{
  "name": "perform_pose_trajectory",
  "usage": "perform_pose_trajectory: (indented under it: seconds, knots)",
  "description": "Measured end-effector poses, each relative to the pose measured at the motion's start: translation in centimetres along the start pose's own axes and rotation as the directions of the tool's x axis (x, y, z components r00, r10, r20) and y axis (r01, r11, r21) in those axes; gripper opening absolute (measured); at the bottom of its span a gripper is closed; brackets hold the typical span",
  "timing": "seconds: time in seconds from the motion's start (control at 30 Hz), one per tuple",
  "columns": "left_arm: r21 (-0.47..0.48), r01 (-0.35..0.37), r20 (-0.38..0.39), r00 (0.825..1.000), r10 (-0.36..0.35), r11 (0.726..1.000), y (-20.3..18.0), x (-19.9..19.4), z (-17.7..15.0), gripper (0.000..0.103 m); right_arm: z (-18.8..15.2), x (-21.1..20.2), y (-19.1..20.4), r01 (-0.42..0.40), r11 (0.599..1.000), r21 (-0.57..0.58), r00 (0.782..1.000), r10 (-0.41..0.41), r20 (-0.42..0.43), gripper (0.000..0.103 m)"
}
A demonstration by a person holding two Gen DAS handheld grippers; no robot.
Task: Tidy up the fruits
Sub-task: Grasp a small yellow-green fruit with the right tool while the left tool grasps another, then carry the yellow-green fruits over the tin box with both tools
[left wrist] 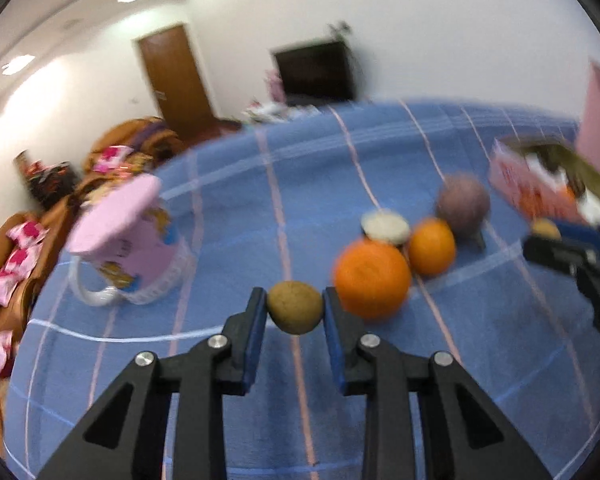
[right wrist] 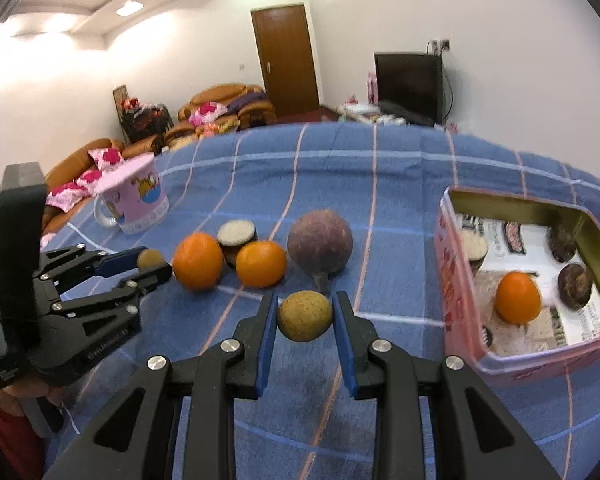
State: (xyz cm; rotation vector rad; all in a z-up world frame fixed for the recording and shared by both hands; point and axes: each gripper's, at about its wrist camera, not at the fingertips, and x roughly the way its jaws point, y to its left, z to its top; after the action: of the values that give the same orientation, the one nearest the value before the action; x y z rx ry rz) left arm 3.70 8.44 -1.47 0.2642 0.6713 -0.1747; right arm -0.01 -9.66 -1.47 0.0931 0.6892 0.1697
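Observation:
My left gripper (left wrist: 295,307) is shut on a small brown-green fruit (left wrist: 295,306), held above the blue checked cloth; it also shows at the left of the right wrist view (right wrist: 150,262). My right gripper (right wrist: 305,316) is shut on a second small yellow-brown fruit (right wrist: 305,316). On the cloth lie two oranges (right wrist: 198,260) (right wrist: 261,263), a purple round fruit (right wrist: 320,241) and a dark fruit half with white flesh (right wrist: 236,233). A pink tin box (right wrist: 454,292) at the right holds an orange (right wrist: 517,297) and dark fruits (right wrist: 576,283).
A pink mug with a lid (right wrist: 134,200) stands at the far left of the cloth. The blue checked cloth (right wrist: 340,168) covers the table. Sofas with cushions (right wrist: 220,110), a door and a dark TV stand beyond the table edge.

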Motion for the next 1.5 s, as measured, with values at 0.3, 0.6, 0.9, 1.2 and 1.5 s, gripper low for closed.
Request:
perform_pose_trajectory:
  seconds: [0.3, 0.6, 0.9, 1.2, 1.5]
  knots:
    - [-0.058, -0.178, 0.155, 0.970, 0.185, 0.982, -1.5, -2.3, 0.8, 0.030, 0.6, -2.4, 0.1, 0.142, 0.989, -0.044, 0.976, -0.133, 0.172, 0.029]
    - [-0.123, -0.192, 0.172, 0.962, 0.211, 0.974, -3.0, -3.6, 0.6, 0.030, 0.6, -3.2, 0.6, 0.172, 0.983, -0.070, 0.962, -0.152, 0.225, 0.030]
    - [-0.132, -0.127, 0.173, 0.974, 0.149, 0.983, -5.8, -4.3, 0.8, 0.030, 0.0, -3.5, -0.3, 0.133, 0.988, -0.084, 0.973, -0.114, 0.198, 0.030]
    - [-0.178, -0.049, 0.175, 0.981, 0.081, 0.983, -6.5, -4.5, 0.7, 0.030, -0.6, -5.0, -2.4, 0.111, 0.991, -0.077, 0.976, -0.094, 0.197, 0.030]
    - [-0.191, 0.078, 0.196, 0.980, -0.040, 0.978, -8.4, -5.0, 0.9, 0.030, -0.8, -6.6, -5.7, 0.072, 0.997, -0.030, 0.976, -0.064, 0.208, 0.030]
